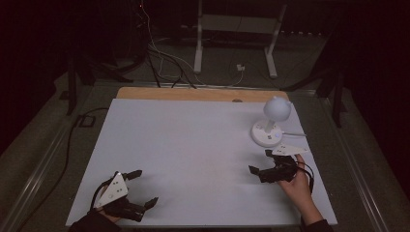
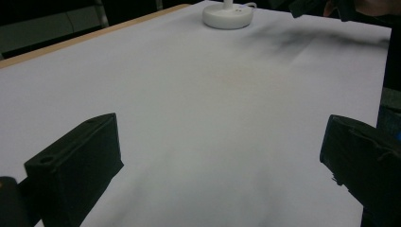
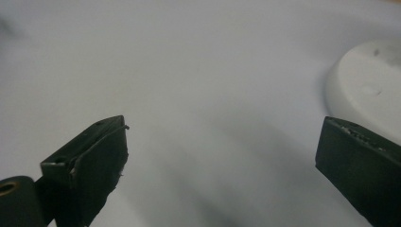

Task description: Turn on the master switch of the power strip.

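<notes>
A small white lamp (image 1: 270,121) with a round head and a disc base stands at the back right of the white-covered table (image 1: 183,145). My right gripper (image 1: 259,161) lies open just in front of that base, held by a hand (image 1: 299,186). In the right gripper view its jaws (image 3: 222,151) stand wide apart over bare sheet, with the lamp base (image 3: 373,94) to the right. My left gripper (image 1: 146,186) is open near the front left corner, nothing between its jaws (image 2: 222,156). The lamp base (image 2: 227,16) appears far ahead in the left gripper view.
A strip of wooden tabletop (image 1: 193,94) shows beyond the sheet's far edge. Cables (image 1: 164,63) and a white metal stand (image 1: 237,38) sit on the dark floor behind. Metal rails (image 1: 43,159) run along both sides of the table.
</notes>
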`<state>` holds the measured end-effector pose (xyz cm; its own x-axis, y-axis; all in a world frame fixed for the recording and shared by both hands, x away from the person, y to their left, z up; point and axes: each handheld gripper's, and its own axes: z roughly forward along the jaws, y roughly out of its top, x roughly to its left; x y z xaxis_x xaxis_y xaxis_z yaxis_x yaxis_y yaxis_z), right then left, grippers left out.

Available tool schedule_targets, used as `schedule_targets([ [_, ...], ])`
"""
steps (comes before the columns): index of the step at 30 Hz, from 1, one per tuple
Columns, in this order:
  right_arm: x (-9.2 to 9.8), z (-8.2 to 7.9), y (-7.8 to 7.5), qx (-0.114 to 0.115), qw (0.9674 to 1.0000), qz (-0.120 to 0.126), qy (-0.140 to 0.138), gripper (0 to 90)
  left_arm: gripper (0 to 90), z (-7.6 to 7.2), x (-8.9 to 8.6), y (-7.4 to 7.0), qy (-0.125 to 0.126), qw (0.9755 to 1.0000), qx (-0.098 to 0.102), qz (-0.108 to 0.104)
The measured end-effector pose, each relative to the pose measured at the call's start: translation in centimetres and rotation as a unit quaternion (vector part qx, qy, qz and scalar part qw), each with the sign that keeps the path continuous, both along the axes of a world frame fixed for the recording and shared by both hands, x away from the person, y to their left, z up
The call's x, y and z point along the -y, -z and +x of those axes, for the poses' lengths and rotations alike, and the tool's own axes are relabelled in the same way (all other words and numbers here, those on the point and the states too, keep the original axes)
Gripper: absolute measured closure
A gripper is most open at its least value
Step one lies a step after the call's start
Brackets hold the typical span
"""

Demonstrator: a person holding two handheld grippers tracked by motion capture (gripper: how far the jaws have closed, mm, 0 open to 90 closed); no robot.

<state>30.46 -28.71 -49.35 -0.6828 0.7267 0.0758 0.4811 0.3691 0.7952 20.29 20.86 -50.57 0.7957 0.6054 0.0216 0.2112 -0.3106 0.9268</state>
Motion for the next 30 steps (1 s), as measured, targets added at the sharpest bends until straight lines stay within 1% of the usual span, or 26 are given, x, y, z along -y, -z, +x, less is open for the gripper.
schedule_targets([
  [3, -0.1, -0.4, 0.6, -0.009, 0.9999, -0.004, -0.005, 3.3, 0.1, 0.0, 0.0, 0.0, 0.001, 1.0000, 0.000, 0.000],
  [8, -0.1, -1.0, 1.1, -0.013, 0.9997, -0.009, -0.016, 3.3, 0.1, 0.0, 0.1, 0.0, 0.001, 1.0000, 0.000, 0.002],
  [12, 0.1, -1.6, 1.6, -0.021, 0.9995, -0.008, -0.024, 3.3, 0.1, 0.0, 0.1, 0.0, 0.001, 1.0000, -0.001, 0.003],
  [16, 0.4, -2.4, 2.3, -0.036, 0.9988, -0.009, -0.033, 3.2, 0.1, 0.0, 0.1, 0.1, 0.001, 1.0000, -0.001, 0.005],
  [18, 0.6, -2.7, 2.6, -0.040, 0.9984, -0.010, -0.037, 3.2, 0.1, 0.0, 0.1, 0.1, 0.001, 1.0000, -0.001, 0.005],
  [26, 1.0, -4.2, 3.4, -0.042, 0.9968, -0.038, -0.057, 2.5, 0.1, 0.0, 0.2, 0.1, 0.002, 1.0000, -0.003, 0.007],
  [29, 1.3, -4.7, 3.8, -0.041, 0.9957, -0.048, -0.067, 2.5, 0.1, 0.0, 0.2, 0.1, 0.002, 1.0000, -0.003, 0.006],
  [30, 1.3, -4.9, 3.9, -0.041, 0.9951, -0.055, -0.071, 2.5, 0.1, 0.0, 0.2, 0.1, 0.002, 1.0000, -0.003, 0.007],
])
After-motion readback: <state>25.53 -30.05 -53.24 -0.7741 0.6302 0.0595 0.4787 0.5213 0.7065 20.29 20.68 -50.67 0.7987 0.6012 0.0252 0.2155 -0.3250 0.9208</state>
